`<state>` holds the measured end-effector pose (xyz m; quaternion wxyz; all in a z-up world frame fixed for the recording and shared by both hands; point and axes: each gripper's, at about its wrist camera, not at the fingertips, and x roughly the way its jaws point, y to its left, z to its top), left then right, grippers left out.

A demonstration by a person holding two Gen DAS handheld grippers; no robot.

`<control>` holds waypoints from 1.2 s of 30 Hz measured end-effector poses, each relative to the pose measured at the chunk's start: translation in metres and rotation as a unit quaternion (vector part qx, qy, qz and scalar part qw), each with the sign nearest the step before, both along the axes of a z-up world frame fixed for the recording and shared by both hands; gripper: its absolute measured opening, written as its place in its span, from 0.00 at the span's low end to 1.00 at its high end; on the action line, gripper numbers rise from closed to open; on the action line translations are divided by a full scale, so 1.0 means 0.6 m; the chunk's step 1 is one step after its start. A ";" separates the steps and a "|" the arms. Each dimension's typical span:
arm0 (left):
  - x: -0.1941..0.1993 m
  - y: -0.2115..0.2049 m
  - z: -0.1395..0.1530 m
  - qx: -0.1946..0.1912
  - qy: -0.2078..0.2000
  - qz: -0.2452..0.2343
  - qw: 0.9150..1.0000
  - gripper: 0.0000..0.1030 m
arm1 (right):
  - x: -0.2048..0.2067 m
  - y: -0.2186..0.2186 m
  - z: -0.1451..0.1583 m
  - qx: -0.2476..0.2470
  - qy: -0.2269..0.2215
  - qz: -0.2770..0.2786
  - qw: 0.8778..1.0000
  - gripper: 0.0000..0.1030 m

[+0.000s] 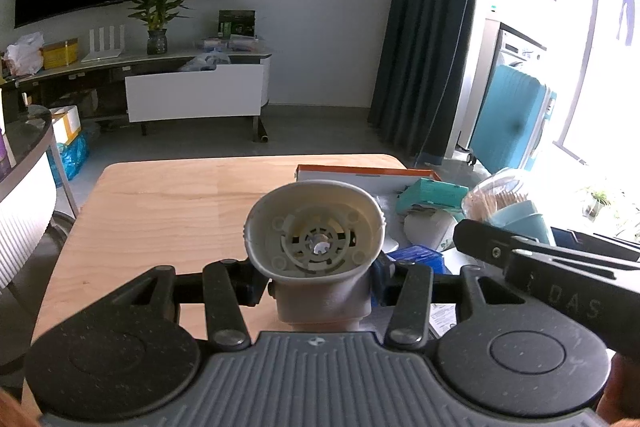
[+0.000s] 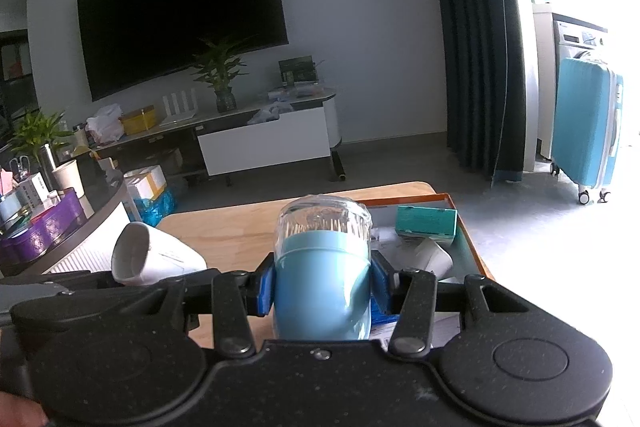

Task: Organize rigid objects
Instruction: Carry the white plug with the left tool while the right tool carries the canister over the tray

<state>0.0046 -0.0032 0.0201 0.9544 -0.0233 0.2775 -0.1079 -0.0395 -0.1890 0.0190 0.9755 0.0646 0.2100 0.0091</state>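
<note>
A dark television [image 2: 182, 7] hangs on the far white wall above a low cabinet [image 2: 264, 141]; dark curtains [image 2: 478, 39] at right; grey floor [image 2: 400, 155], bright daylight.

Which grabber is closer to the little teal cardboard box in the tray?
Right. The right gripper, clamped on the blue toothpick jar, sits just before the teal cardboard box. The left gripper, holding the white plastic device, is farther left.

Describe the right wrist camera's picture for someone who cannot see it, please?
The right gripper is clamped on a light blue toothpick jar with a clear lid, above a wooden table. Behind it an orange-edged tray holds a teal box; at left, a white hair dryer shows.
</note>
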 end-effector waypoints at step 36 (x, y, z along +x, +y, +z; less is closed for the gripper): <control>0.069 -0.060 -0.024 -0.003 0.039 -0.045 0.998 0.48 | 0.057 -0.080 -0.020 0.002 0.029 -0.055 0.998 0.55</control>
